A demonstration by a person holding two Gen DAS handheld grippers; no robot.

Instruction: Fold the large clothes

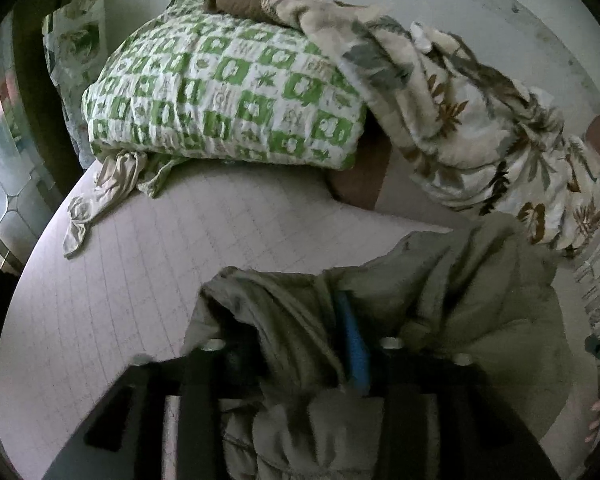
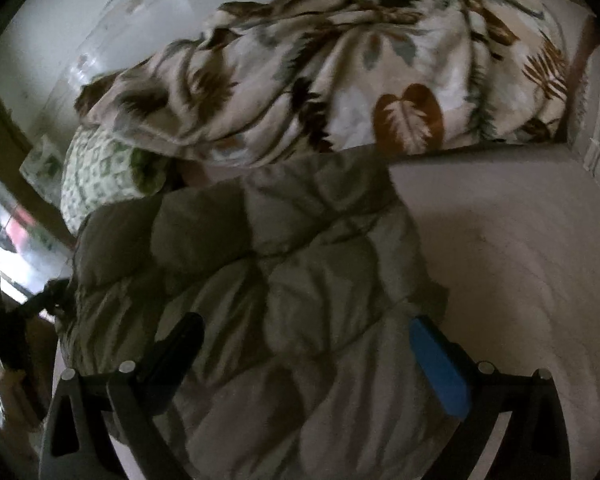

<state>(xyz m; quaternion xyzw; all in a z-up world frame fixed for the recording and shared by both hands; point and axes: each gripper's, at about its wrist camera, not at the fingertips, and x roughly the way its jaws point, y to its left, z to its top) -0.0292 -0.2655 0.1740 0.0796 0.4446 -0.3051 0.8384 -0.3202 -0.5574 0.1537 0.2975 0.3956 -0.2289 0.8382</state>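
A large olive-grey quilted jacket lies bunched on the pale bed sheet. In the left wrist view the jacket is gathered up between the fingers of my left gripper, which is shut on a fold of it; the blue pad presses into the cloth and the other finger is mostly hidden by fabric. My right gripper is open, its black finger and blue finger straddling the jacket's near part, just above it.
A green-and-white patterned pillow and a cream leaf-print blanket are heaped at the far side of the bed. A beige sock lies by the pillow. The bed's left edge drops off beside a window.
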